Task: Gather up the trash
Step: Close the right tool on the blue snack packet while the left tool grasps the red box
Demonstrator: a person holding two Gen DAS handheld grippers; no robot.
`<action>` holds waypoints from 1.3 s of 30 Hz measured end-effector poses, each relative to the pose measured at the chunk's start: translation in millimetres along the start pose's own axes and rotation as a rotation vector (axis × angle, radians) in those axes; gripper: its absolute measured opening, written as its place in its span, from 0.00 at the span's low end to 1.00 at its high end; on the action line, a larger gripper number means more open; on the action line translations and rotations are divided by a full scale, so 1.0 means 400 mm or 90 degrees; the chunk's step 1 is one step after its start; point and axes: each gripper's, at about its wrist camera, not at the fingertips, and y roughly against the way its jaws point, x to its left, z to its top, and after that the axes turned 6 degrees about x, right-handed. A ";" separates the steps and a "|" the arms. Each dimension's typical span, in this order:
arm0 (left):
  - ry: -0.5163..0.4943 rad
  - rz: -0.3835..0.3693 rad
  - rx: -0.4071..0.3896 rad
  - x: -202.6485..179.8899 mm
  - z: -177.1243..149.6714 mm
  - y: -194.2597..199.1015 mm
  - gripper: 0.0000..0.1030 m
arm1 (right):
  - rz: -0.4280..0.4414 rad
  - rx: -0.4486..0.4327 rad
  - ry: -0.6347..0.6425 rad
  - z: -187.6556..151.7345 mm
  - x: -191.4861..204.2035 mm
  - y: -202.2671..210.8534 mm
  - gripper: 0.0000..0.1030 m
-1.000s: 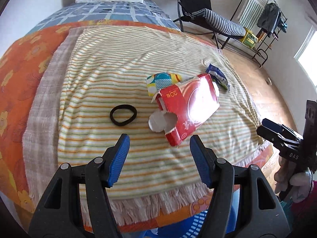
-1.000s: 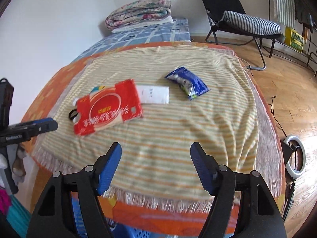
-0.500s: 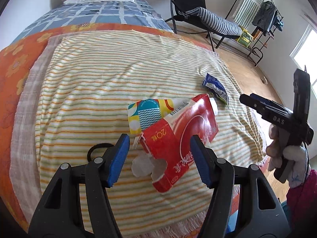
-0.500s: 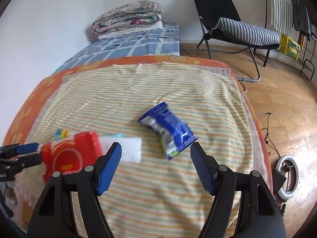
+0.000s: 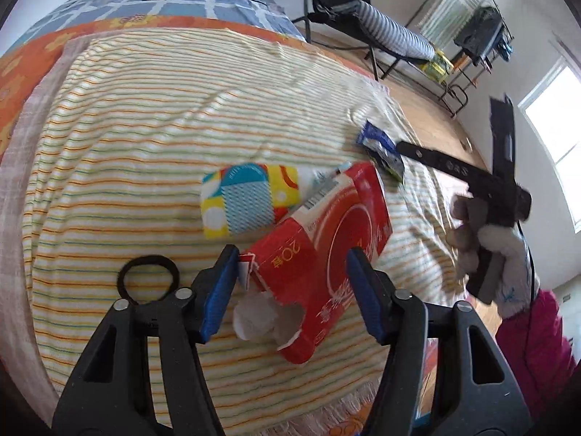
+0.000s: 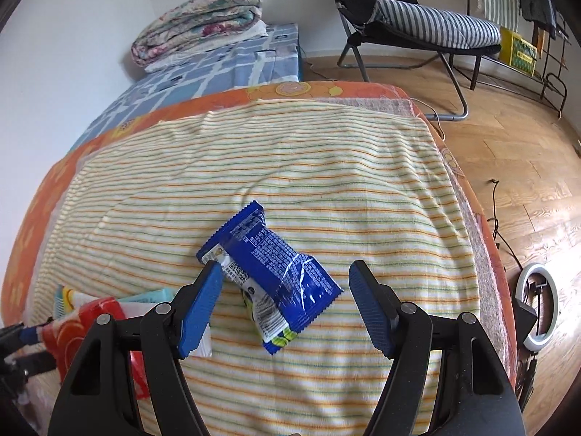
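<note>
Nothing is collected yet: the left gripper [image 5: 290,287], jaws just closing, straddles the red carton [image 5: 323,254]. The right gripper [image 6: 285,303] hangs open over the blue wrapper [image 6: 270,269] (colourful packet [image 5: 247,200] untouched).

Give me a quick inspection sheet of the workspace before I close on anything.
Surface: striped blanket over an orange sheet.
Job's things: torn red carton; colourful packet; blue wrapper.
Clutter: black hair tie.
Grippers: left gripper has just been closing around the carton's end, left pad at its edge; right gripper open over the wrapper.
Cables: cord on the floor.
Surroundings: folding chair, ring light.
</note>
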 end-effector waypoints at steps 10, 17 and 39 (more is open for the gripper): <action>-0.105 0.115 0.006 -0.072 -0.029 0.012 0.59 | -0.010 0.018 0.040 0.016 0.031 -0.051 0.70; -0.082 0.073 0.029 -0.073 0.003 -0.032 0.63 | -0.017 0.022 0.064 0.015 0.047 -0.056 0.69; -0.171 0.131 0.021 -0.158 -0.048 -0.047 0.03 | 0.045 0.032 0.052 -0.022 0.008 0.021 0.18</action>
